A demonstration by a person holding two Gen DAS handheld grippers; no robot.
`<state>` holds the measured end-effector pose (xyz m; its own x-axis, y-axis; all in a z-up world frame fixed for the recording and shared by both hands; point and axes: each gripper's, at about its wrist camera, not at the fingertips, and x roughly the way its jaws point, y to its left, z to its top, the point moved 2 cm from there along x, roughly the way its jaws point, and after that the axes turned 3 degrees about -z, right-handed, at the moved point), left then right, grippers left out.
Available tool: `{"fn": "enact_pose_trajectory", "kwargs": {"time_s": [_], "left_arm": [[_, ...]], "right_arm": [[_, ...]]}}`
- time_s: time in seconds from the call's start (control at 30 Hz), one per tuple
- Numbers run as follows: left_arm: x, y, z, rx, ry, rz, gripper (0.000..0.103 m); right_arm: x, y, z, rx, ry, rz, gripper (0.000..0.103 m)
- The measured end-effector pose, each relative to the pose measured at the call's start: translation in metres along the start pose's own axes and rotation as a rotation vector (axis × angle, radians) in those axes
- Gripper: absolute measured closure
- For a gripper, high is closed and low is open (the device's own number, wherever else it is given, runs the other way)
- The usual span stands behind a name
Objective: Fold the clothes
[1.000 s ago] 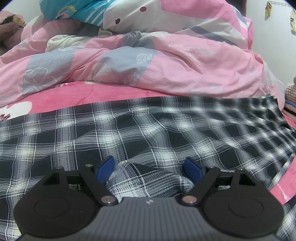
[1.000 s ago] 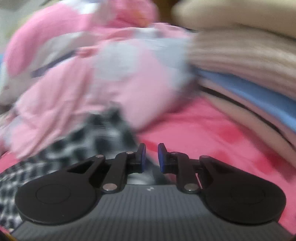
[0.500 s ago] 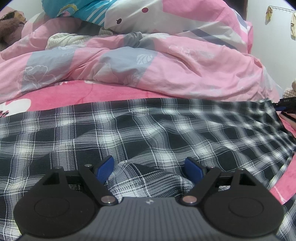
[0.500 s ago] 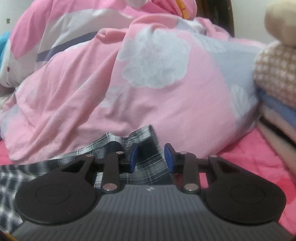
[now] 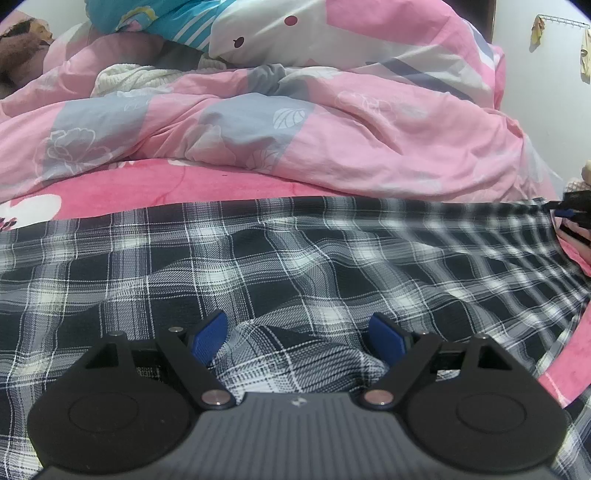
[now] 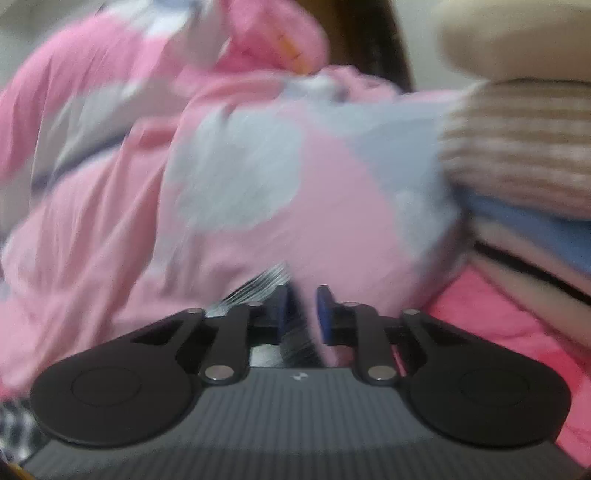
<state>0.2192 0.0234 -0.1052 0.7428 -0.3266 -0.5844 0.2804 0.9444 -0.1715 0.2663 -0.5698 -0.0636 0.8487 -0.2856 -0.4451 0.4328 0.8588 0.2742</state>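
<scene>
A black-and-white plaid garment (image 5: 295,258) lies spread across the pink bed sheet (image 5: 147,184). My left gripper (image 5: 297,338) stands wide open low over its near part, with a raised fold of the plaid between the blue pads. My right gripper (image 5: 569,212) shows at the garment's far right corner, where the cloth is blurred. In the blurred right wrist view my right gripper (image 6: 303,314) has a narrow gap and its jaws are opening. The plaid corner (image 6: 258,284) runs behind the left finger and shows low in the gap, with the pads not pressing on it.
A rumpled pink and grey quilt (image 5: 332,147) is heaped behind the garment and fills the right wrist view too (image 6: 258,184). Pillows (image 5: 295,29) lie at the back. A stack of folded clothes (image 6: 517,184) stands on the bed to the right. A white wall (image 5: 535,92) rises at the right.
The right gripper's jaws have widened while its view swung along the quilt. It has come into the left wrist view at the garment's right corner, where the cloth now blurs. The left gripper has not moved.
</scene>
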Motion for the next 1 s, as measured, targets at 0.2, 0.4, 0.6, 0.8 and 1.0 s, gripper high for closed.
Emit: {"fn": "enact_pose_trajectory", "kwargs": {"time_s": [0.2, 0.4, 0.6, 0.8, 1.0], "left_arm": [[0.000, 0.002, 0.001, -0.012, -0.003, -0.012, 0.017], [-0.004, 0.005, 0.003, -0.031, -0.020, -0.026, 0.017], [-0.052, 0.002, 0.020, 0.011, -0.129, -0.004, 0.017], [-0.136, -0.008, 0.031, 0.129, -0.140, 0.056, 0.017], [-0.236, 0.029, -0.015, -0.059, -0.064, 0.094, 0.017]], "right_arm": [[-0.075, -0.042, 0.026, 0.061, -0.075, -0.031, 0.072], [-0.205, -0.066, 0.049, -0.031, -0.111, -0.038, 0.072], [-0.308, -0.049, 0.064, -0.224, -0.077, -0.088, 0.072], [-0.327, -0.010, 0.033, -0.270, 0.074, 0.051, 0.072], [-0.328, 0.054, -0.099, -0.289, 0.305, 0.378, 0.072]]}}
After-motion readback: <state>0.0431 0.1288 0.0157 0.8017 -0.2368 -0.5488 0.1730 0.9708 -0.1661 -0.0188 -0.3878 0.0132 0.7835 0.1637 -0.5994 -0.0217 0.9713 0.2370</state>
